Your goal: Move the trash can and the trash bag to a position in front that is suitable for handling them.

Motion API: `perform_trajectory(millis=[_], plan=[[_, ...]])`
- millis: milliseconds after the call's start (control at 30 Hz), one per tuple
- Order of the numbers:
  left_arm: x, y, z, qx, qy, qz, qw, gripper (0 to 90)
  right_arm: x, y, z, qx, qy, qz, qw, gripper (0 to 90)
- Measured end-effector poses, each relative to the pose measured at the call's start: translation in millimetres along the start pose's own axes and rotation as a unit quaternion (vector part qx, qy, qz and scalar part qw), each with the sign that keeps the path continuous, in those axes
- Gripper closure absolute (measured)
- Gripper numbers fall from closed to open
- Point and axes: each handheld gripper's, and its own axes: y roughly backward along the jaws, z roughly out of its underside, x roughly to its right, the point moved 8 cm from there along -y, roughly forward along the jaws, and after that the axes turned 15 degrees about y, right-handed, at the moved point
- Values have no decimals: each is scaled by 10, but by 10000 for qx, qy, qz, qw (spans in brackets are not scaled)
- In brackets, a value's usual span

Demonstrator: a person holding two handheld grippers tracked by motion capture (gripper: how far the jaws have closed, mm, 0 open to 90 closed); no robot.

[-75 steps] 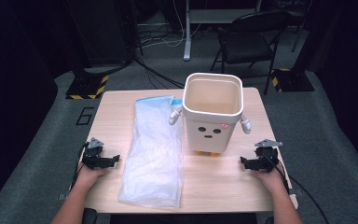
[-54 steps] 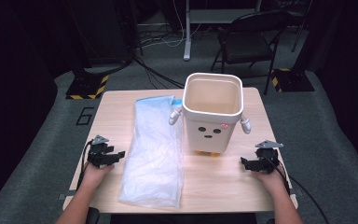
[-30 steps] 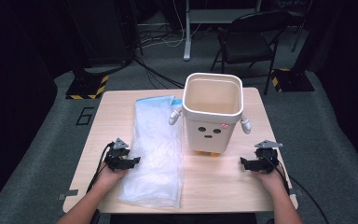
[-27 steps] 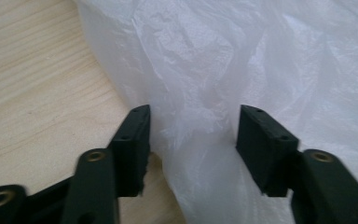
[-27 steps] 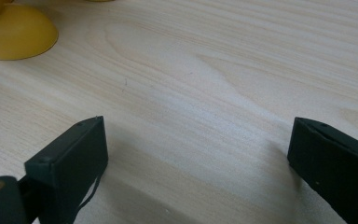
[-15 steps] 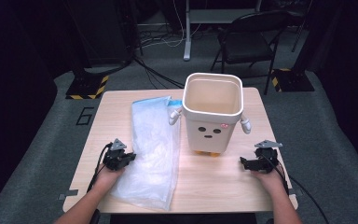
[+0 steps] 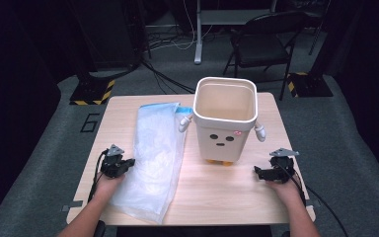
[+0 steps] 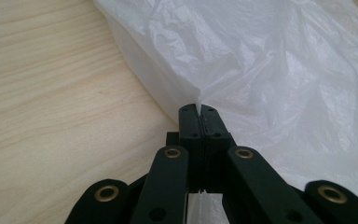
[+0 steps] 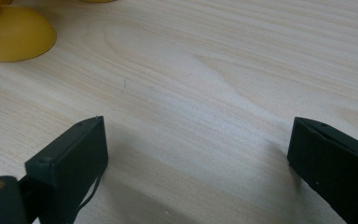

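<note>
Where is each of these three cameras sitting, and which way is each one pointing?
High view: fixed above the person's side, looking forward and down on the table, bin and plastic bag; both forearms and grippers enter from below.
Left gripper view: rides the left gripper, looking along its shut jaws pinching the bag's edge.
Right gripper view: rides the right gripper, looking along its open jaws over bare wood toward the bin's yellow foot.
Shared: high and left gripper views both show the pinched bag.

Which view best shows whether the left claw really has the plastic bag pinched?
The left gripper view: the left claw is shut on a fold of the plastic bag, film poking out between its jaws. The high view shows that claw at the bag's left edge, too small to judge. The right gripper view looks at bare table.
</note>
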Motion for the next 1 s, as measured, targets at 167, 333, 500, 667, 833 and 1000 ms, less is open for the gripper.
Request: perform_trajectory(millis=[167,333,500,667,833,1000], plan=[[-96,63,-27,132,203,-26,9997,889,-1,1,0,5,-4,-3,10000,43],[-217,126,-47,256,390,-137,9988,890,3,-1,0,11,-4,15,10000,43],[-364,178,-50,354,652,-240,9970,890,0,2,1,9,7,-9,10000,43],[-504,228,-42,434,924,-355,9941,890,2,1,1,10,-3,10,10000,43],[-597,267,-22,442,1089,-411,9922,890,1,4,3,7,0,7,10000,43],[-663,305,0,452,1192,-488,9906,890,0,4,3,8,-1,5,10000,43]])
